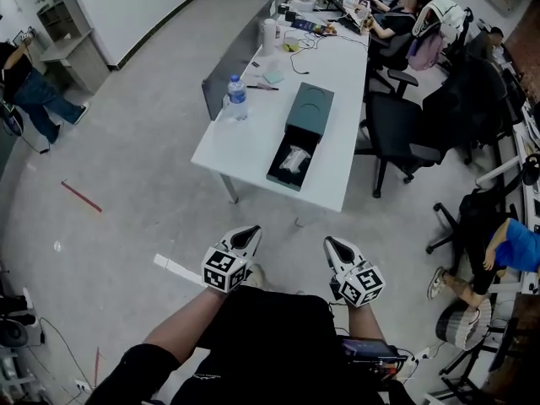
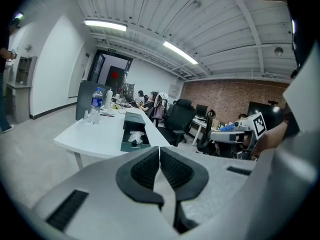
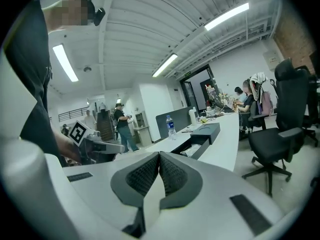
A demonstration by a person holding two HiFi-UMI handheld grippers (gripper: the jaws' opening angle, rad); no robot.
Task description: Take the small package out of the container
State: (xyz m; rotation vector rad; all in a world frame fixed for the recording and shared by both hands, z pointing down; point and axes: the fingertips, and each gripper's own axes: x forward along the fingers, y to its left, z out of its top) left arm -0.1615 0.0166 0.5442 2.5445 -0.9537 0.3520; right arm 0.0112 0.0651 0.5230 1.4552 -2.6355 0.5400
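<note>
Two tongs are shut tight and hold nothing: your left tongs (image 1: 251, 233) and right tongs (image 1: 329, 243). The small package (image 1: 293, 160) lies in the container (image 1: 285, 184) on the worktop (image 1: 245, 146), well apart at 12 o'clock.

- My left gripper (image 1: 251, 233) and right gripper (image 1: 331, 243) were side by side before me, well short of the long white table (image 1: 240, 142).
- The dark green oblong box container (image 1: 284, 184) lay on the table's near end, with its matching lid (image 1: 310, 108) just behind it.
- The small clear-wrapped package (image 1: 294, 160) lay inside the container.
- The clear plastic water bottle (image 1: 238, 97) stood on the table, left of the container.
- The black swivel office chair (image 1: 396, 129) stood right of the table.
</note>
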